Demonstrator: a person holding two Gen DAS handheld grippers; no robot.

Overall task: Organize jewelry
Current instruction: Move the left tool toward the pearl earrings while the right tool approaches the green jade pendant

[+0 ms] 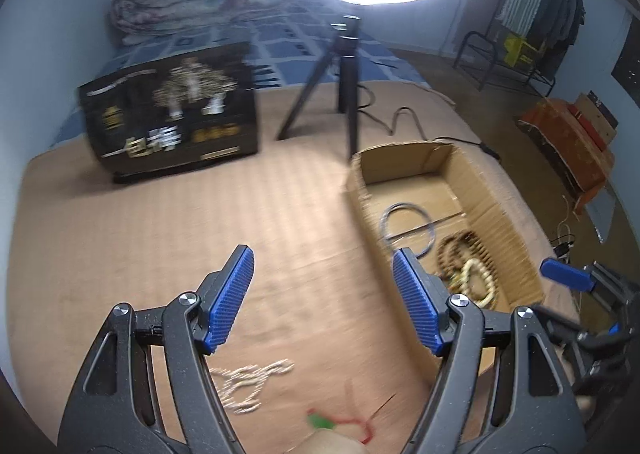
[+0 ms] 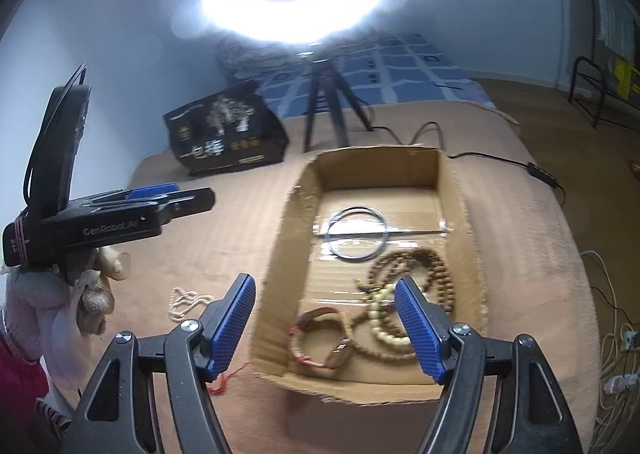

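Observation:
A cardboard box (image 2: 460,190) sits on the brown blanket; it also shows in the left wrist view (image 1: 480,190). Inside lie a thin metal bangle (image 2: 356,232), brown bead strings (image 2: 432,270), a pale bead string (image 2: 384,328) and a brown bracelet (image 2: 320,342). A white bead necklace (image 1: 250,384) and a red cord with a green piece (image 1: 340,420) lie on the blanket below my left gripper (image 1: 324,294), which is open and empty. The necklace also shows in the right wrist view (image 2: 186,300). My right gripper (image 2: 326,318) is open and empty above the box's near end.
A black printed box (image 1: 172,118) stands at the back left. A tripod (image 1: 340,78) with a bright ring light stands behind the cardboard box, its cable trailing right. The left gripper's body (image 2: 108,214) shows at the left of the right wrist view.

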